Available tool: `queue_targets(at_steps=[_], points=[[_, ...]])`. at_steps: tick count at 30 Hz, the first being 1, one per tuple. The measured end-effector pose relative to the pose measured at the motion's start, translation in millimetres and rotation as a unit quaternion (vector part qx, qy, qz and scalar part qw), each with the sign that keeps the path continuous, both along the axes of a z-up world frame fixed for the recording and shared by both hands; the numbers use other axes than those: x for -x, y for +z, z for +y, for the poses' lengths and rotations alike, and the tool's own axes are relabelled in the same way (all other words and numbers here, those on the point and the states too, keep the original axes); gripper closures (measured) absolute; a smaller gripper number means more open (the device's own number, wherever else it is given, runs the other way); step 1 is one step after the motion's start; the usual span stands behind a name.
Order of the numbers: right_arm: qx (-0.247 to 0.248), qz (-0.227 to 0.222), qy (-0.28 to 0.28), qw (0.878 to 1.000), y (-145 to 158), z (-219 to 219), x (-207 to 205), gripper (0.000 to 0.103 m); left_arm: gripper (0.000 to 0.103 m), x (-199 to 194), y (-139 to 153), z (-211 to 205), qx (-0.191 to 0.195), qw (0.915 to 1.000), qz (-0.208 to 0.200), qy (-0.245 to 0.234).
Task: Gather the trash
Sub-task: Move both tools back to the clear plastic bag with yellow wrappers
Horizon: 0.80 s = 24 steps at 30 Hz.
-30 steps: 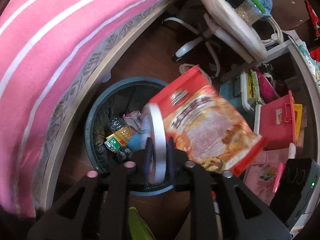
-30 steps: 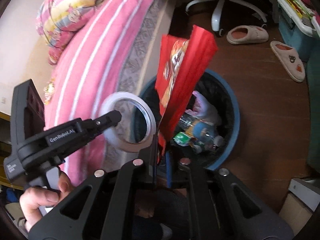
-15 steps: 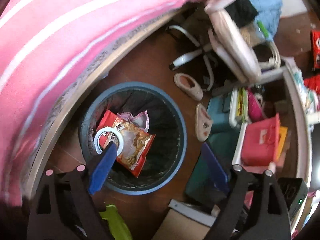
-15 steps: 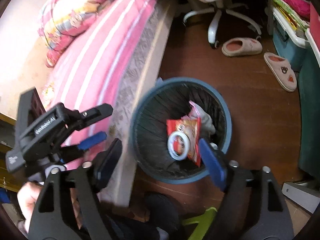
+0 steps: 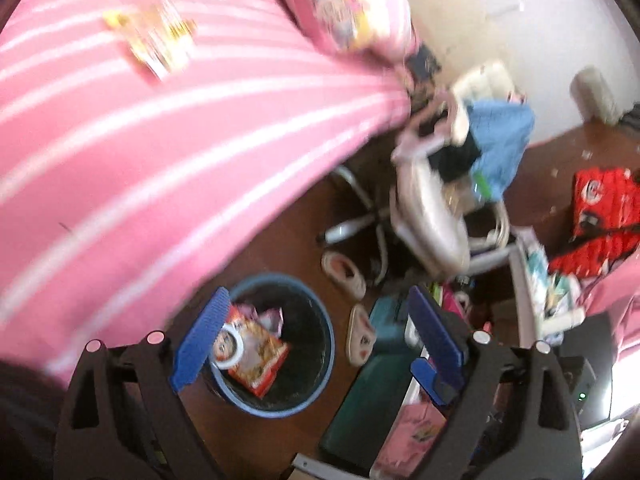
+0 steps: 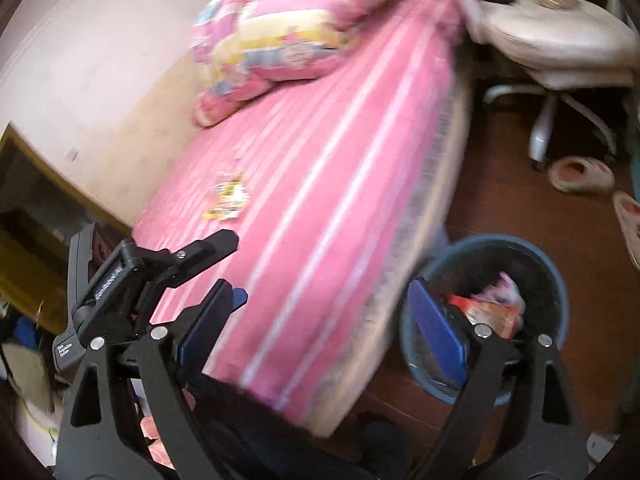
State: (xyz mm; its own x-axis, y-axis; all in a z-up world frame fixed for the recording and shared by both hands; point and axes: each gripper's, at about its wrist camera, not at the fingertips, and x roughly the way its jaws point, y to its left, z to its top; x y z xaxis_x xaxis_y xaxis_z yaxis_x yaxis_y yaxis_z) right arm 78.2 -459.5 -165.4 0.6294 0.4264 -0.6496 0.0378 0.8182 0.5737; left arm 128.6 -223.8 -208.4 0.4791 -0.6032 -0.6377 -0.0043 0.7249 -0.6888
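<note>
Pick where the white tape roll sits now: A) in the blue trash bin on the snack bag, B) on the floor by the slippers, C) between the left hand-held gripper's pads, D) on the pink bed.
A: the white tape roll lies on the snack bag inside the blue trash bin.

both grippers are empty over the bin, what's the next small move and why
Probably swing toward the yellow wrapper lying on the pink bed. The red snack bag and tape ring already sit in the bin, and the left gripper and right gripper hold nothing.

Soft, even indoor light; heavy motion blur, fisheye bending, dark vignetted corners.
</note>
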Motion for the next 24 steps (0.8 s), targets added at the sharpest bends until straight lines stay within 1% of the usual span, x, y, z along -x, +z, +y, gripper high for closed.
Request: queue_targets(at_steps=[2,3,6,8,10,15,20,24], points=[[-0.003,-0.008,0.017,1.0,7.8,20.4,-12.5,0.015,0.015,-1.3,10.8,31.2,0.011,0.9997,-0.009,0.022],[-0.004,-0.012,0.025,1.0,10.3,31.1,-19.9,0.014,0.014,-2.9,17.4,53.1,0.018,0.999,-0.013,0.038],[-0.011,-0.015,0.046,0.999,15.2,58.8,-45.2,0.014,0.013,-9.1,26.3,99.4,0.03,0.9969,-0.019,0.071],[-0.016,-0.018,0.057,0.998,18.3,76.6,-62.6,0.014,0.013,-17.2,25.5,117.7,0.036,0.996,-0.016,0.08],[-0.021,-0.022,0.07,0.997,20.8,95.5,-86.0,0.014,0.013,-30.7,20.6,134.6,0.031,0.9957,-0.012,0.087],[-0.032,-0.017,0.091,0.995,20.3,129.5,-137.2,0.014,0.013,-75.8,-1.7,150.2,0.029,0.9963,0.005,0.08],[-0.039,0.002,0.106,0.994,7.7,151.4,-193.8,0.014,0.013,-125.8,-32.6,150.1,0.021,0.9973,0.025,0.067],[-0.053,0.013,0.108,0.993,-4.9,161.7,-236.7,0.014,0.014,-168.6,-57.0,155.3,0.032,0.9968,0.038,0.062]])
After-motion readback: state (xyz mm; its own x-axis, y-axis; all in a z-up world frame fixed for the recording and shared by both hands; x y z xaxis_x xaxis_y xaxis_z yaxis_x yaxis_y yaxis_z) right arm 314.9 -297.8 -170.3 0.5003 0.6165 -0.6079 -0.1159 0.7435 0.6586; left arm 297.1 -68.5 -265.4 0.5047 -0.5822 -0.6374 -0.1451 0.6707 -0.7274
